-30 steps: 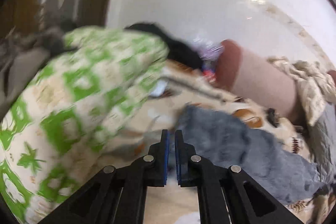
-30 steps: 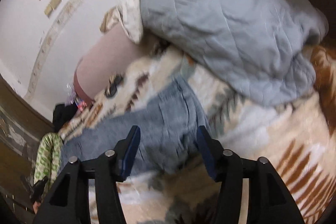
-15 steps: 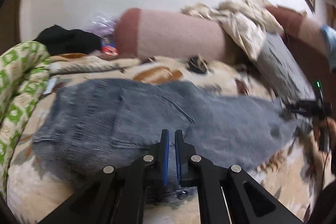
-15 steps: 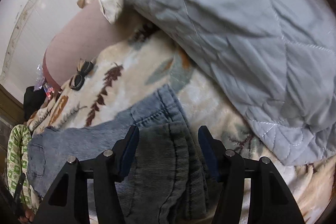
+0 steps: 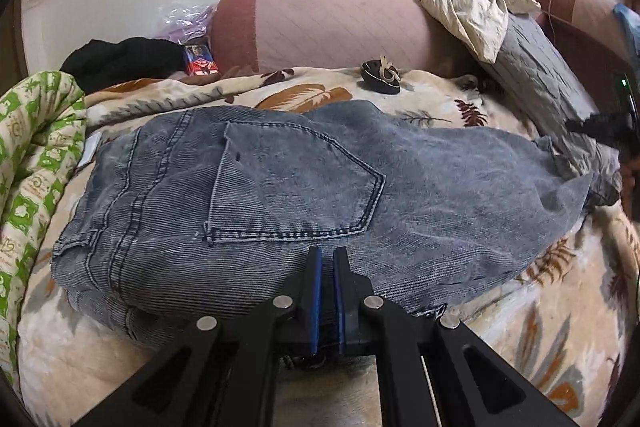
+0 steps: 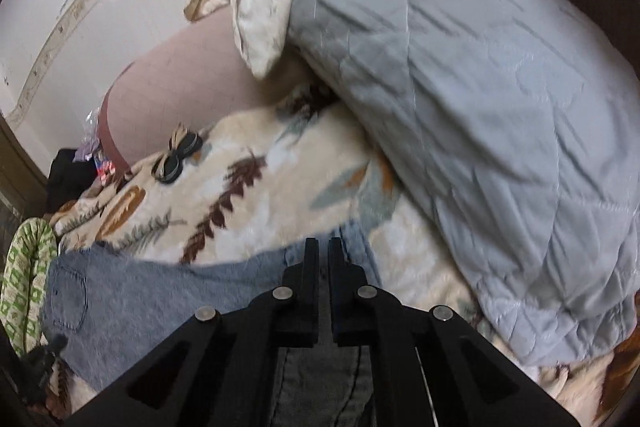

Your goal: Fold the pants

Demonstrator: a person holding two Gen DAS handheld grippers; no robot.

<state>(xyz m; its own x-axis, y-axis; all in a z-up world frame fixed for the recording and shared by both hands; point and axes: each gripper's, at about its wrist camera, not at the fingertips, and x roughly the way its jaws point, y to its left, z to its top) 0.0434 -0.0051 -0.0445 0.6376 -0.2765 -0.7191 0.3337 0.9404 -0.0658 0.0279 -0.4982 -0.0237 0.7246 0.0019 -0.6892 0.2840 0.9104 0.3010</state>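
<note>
- Jeans point(image 5: 320, 187) lie flat across the feather-print blanket point(image 5: 560, 327), waist toward 9 o'clock, legs toward 3.
- Left gripper point(image 5: 327, 259) — jaws narrowed on the jeans' near edge.
- Right gripper point(image 6: 323, 247) — jaws pinched on the leg hems, grey quilt point(image 6: 480, 107) at 1 o'clock.

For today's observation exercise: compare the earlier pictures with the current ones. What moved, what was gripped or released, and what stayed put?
The right tongs, open around the jeans' leg end a moment ago, have closed on that denim. The left tongs swung from the green quilt round to the jeans' waist, staying shut the whole time; whether they pinch cloth is unclear. The jeans, blanket and bolster stayed put.
</note>
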